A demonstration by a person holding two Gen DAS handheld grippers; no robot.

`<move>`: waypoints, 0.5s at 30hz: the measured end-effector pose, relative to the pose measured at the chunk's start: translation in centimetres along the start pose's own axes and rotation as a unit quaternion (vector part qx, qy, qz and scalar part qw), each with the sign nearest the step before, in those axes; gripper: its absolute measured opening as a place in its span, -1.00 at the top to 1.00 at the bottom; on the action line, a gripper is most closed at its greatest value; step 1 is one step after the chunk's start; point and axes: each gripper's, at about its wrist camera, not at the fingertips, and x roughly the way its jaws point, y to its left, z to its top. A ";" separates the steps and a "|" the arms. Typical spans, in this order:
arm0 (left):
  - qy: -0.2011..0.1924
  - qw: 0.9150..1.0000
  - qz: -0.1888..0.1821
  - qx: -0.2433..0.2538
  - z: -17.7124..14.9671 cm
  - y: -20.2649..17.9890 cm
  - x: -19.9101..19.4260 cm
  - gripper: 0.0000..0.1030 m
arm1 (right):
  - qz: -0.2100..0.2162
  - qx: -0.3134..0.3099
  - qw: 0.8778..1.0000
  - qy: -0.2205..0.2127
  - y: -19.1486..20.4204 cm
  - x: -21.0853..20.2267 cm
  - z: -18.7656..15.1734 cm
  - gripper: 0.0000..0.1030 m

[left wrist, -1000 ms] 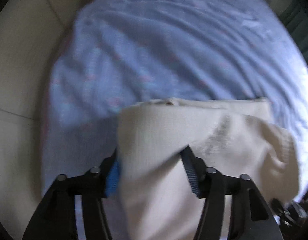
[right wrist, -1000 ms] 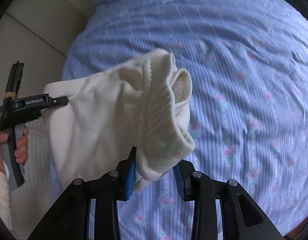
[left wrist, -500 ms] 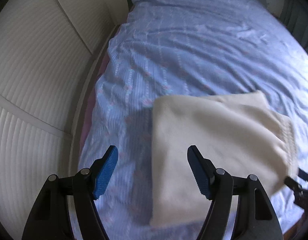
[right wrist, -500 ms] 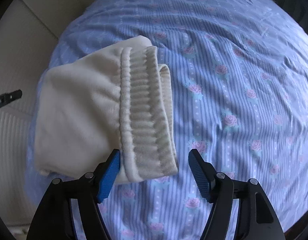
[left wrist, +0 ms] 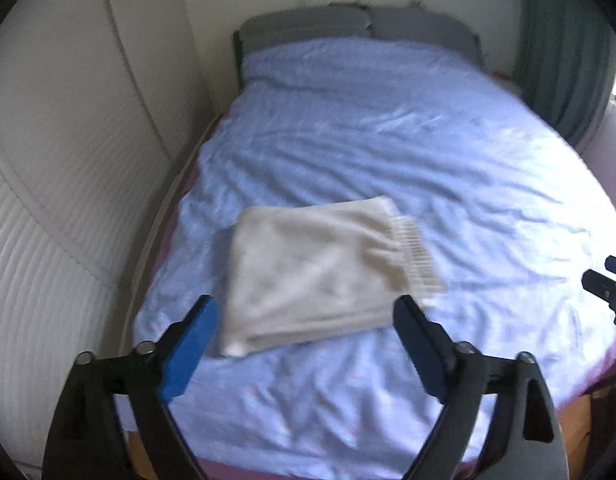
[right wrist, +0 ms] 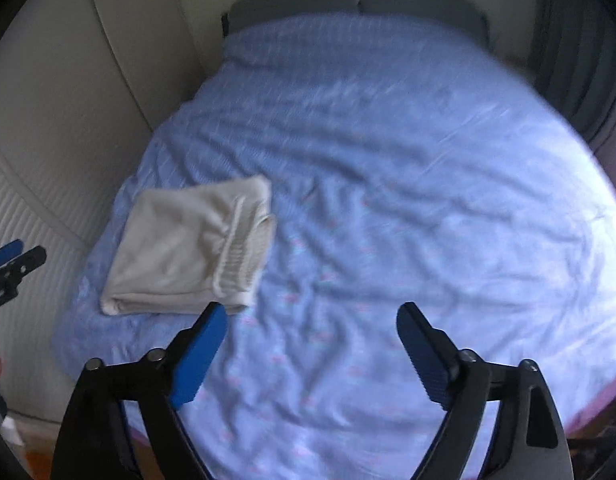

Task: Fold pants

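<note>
Item: pants (left wrist: 312, 276), cream, folded to a compact rectangle, ribbed waistband on the side toward the right gripper; lying flat on the blue sheet (left wrist: 388, 152) of the bed, ahead of and well clear of both sets of jaws; in the left wrist view the bundle sits beyond the gap between the jaws, in the right wrist view ahead of and outside the left-hand jaw. Left gripper (left wrist: 304, 320): jaws spread wide, just been opening, nothing between them. Right gripper (right wrist: 312, 320): jaws likewise spread wide, just been opening, nothing between them; only sheet shows in the gap. Condition: fold appears done, edges roughly stacked, one near corner slightly lifted; the task looks at or near its end. Step in hand, as judged: release and withdrawal. Handling note: keep both sets of jaws wide while backing off, so no pad snags the loose waistband or drags a layer open; draw away up and back rather than across the bundle; if the near corner springs, a light press from above would suit better than a fresh pinch. Surroundings: grey headboard (left wrist: 348, 24) beyond the jaws; padded wall (left wrist: 68, 160) on the left-hand side.
</note>
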 end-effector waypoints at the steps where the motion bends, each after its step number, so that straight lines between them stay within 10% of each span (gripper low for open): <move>1: -0.005 1.000 -0.004 0.001 -0.4 -1.5 -1.4 -0.87 | 0.001 -0.003 1.000 -0.006 -0.6 -1.4 -0.3 -0.86; 15: -0.083 0.996 -0.033 -0.004 -4.8 -19.6 -19.6 -1.00 | -0.018 -0.011 0.995 -0.096 -13.3 -21.8 -7.6 -0.91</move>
